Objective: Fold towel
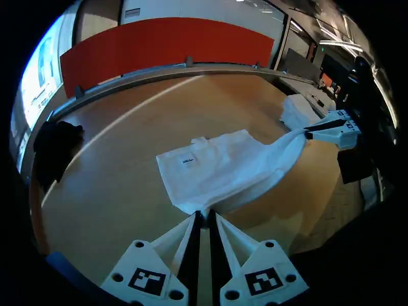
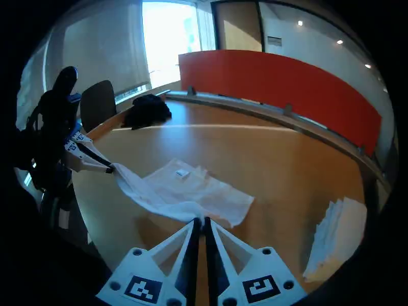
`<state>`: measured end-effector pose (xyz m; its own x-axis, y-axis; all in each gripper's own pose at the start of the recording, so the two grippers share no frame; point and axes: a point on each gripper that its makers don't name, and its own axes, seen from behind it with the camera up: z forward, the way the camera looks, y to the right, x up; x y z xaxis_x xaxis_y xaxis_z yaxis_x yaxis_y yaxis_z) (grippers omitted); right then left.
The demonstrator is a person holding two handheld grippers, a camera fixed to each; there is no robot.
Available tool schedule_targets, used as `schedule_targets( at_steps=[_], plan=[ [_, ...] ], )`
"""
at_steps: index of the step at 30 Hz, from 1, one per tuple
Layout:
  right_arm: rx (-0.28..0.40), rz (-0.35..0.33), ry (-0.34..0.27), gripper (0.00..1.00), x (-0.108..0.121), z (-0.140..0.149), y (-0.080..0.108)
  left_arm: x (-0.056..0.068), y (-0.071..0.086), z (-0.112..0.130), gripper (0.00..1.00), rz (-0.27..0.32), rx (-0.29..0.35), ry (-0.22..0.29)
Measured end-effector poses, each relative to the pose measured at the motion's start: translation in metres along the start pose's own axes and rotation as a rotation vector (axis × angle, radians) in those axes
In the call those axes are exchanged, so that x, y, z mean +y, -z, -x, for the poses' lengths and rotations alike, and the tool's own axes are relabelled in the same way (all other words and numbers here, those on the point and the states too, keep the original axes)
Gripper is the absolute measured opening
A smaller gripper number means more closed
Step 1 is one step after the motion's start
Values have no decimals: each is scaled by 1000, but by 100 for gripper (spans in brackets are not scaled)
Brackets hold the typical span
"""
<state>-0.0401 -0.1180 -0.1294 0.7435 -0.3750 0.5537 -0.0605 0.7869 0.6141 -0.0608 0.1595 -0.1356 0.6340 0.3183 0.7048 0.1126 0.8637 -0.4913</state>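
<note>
A white towel (image 1: 224, 166) lies partly on the wooden table (image 1: 127, 153), with a small label on its top face. My left gripper (image 1: 204, 214) is shut on the towel's near corner. Across the table my right gripper (image 1: 307, 134) pinches the other corner, and the edge between the two is lifted off the table. In the right gripper view the same towel (image 2: 188, 191) spreads ahead of my right gripper (image 2: 200, 220), which is shut on its corner, while the left gripper (image 2: 108, 169) holds the far corner at the left, a person behind it.
A stack of folded white towels (image 2: 336, 237) sits at the table's edge, also seen as the white stack (image 1: 298, 109). A dark bundle (image 1: 56, 145) lies on the table, the same bundle (image 2: 148, 109) near a chair (image 2: 98, 104). An orange divider (image 1: 168, 46) runs along the far side.
</note>
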Motion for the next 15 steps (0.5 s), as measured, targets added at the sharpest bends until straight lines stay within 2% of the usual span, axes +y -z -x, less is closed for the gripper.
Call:
schedule_targets(
  at_steps=[6, 15],
  plan=[
    [-14, 9, 1, 8, 9, 3, -10, -7, -13, -9, 12, -8, -3, 11],
    [-30, 24, 3, 8, 28, -2, -33, -26, -41, -28, 12, -30, -2, 25]
  ],
)
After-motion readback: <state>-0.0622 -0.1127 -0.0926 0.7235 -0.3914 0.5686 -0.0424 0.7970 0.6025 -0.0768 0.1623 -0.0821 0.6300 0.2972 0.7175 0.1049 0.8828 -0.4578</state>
